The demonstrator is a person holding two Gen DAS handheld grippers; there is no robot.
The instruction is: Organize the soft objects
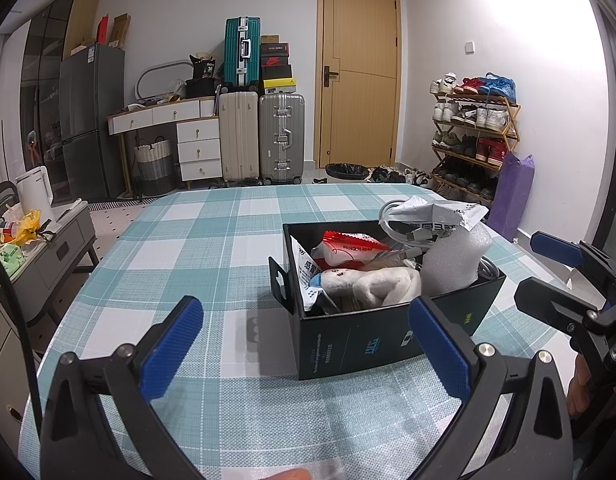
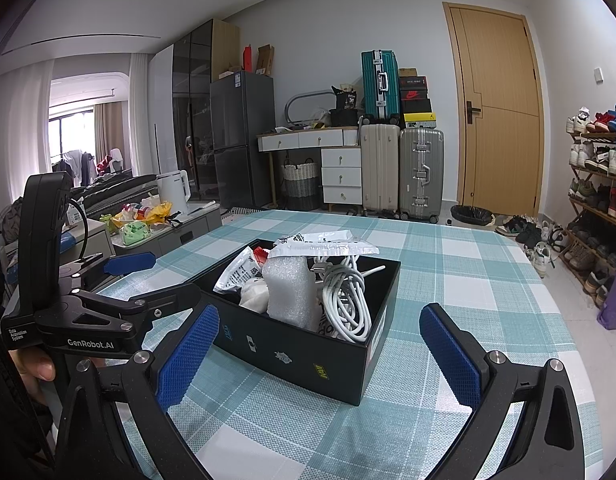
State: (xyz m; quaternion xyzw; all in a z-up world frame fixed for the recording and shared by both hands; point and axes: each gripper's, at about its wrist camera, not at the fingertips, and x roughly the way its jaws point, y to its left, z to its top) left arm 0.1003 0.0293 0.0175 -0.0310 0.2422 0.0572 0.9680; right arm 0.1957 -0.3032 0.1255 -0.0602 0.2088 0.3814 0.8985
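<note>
A black open box (image 1: 367,336) stands on the checked tablecloth (image 1: 212,240). In it lie a white plush toy (image 1: 371,284), a white foam piece (image 1: 455,260), a red-and-white packet (image 1: 347,246), a grey mailer bag (image 1: 431,212) and a coiled white cable (image 2: 347,300). My left gripper (image 1: 308,344) is open and empty, just in front of the box. My right gripper (image 2: 319,344) is open and empty, at the box's near right corner (image 2: 327,364). The right gripper also shows at the right edge of the left wrist view (image 1: 547,276); the left one shows in the right wrist view (image 2: 156,276).
The table's far edge (image 1: 308,186) faces suitcases (image 1: 260,140), a white drawer desk (image 1: 188,140), a wooden door (image 1: 355,76) and a shoe rack (image 1: 471,132). A low cabinet (image 1: 56,240) with a kettle and bags stands left of the table.
</note>
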